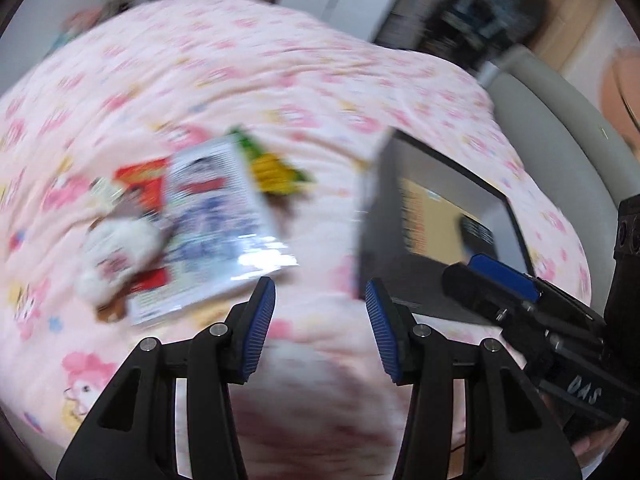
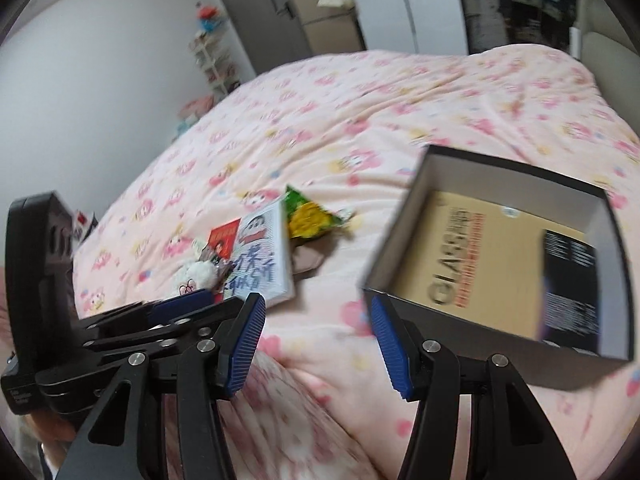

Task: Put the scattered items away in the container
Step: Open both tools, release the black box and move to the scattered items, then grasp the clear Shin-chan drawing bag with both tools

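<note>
A pile of items lies on the pink bed: a cartoon booklet in clear wrap, a green-yellow snack packet, a red packet, a white plush toy and a brown item. A dark open box holds a tan "GLASS" book. My left gripper is open and empty, between pile and box. My right gripper is open and empty, near the box's corner.
The pink cartoon-print bedspread covers the whole bed. A grey bed frame runs along the right. A shelf with toys and a grey door stand beyond the bed.
</note>
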